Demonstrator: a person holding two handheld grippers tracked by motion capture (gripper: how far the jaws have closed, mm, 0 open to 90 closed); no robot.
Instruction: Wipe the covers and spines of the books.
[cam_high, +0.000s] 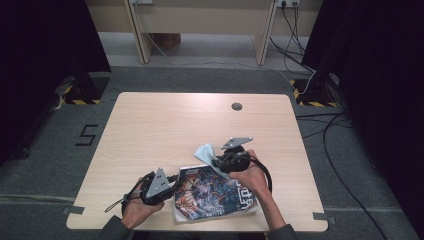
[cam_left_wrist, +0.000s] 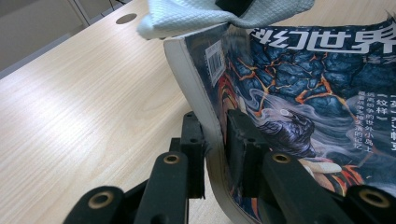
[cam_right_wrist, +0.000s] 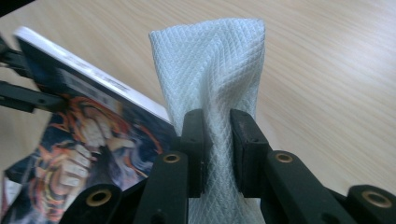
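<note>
- The left gripper (cam_left_wrist: 215, 140) has its jaws clamped on the edge of a book (cam_left_wrist: 299, 107), lifting that side so the cover bends.
- The book (cam_high: 212, 192) lies at the near edge of the desk (cam_high: 160, 125), between the two hands.
- The right gripper (cam_right_wrist: 217, 140) has its jaws clamped on a pale blue cloth (cam_right_wrist: 210, 65).
- The cloth (cam_high: 205, 152) hangs over the book's far corner.

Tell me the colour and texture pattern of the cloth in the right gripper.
Pale blue-white cloth with a fine diamond weave, clearest in the right gripper view.
</note>
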